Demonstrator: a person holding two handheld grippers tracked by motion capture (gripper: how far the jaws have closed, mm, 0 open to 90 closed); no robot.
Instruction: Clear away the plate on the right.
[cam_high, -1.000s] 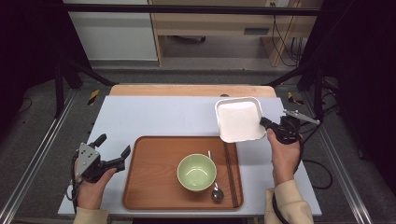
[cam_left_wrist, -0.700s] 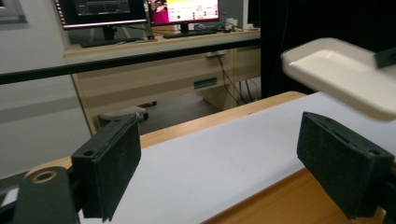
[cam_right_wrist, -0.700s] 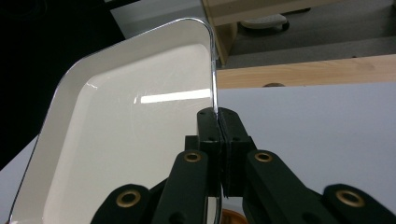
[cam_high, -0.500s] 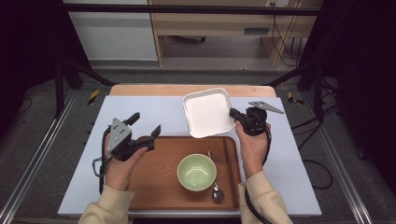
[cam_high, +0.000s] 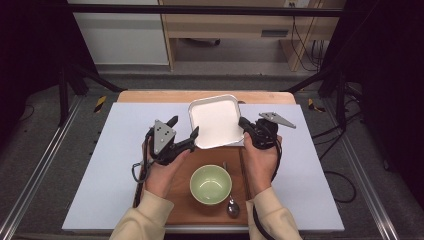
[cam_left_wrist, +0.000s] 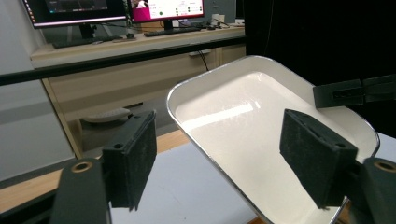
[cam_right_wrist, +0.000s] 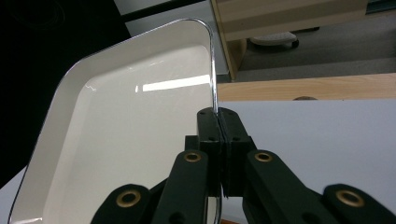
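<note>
A white square dish (cam_high: 216, 120) (cam_left_wrist: 243, 121) (cam_right_wrist: 121, 126) hangs tilted above the table's far middle. My right gripper (cam_high: 244, 124) (cam_right_wrist: 218, 119) is shut on its right rim. My left gripper (cam_high: 184, 127) (cam_left_wrist: 223, 154) has come up to the dish's near left corner. Its jaws have just been closing, with the rim between them. One pad (cam_left_wrist: 313, 154) hovers over the dish's inside and the other pad (cam_left_wrist: 133, 154) stands well outside it, neither pressing. In the left gripper view the right gripper's jaw (cam_left_wrist: 350, 91) clamps the far rim.
A brown wooden tray (cam_high: 182, 200) lies under both hands on the pale blue table mat (cam_high: 110, 165). It holds a green bowl (cam_high: 210, 184), a spoon (cam_high: 232, 205) and chopsticks (cam_high: 241, 160). A wooden strip (cam_high: 150, 96) edges the table's far side.
The right gripper carried the white dish leftward from the far right to the middle. The left gripper travelled up and right from the table's left side to the dish, its jaws narrowing.
</note>
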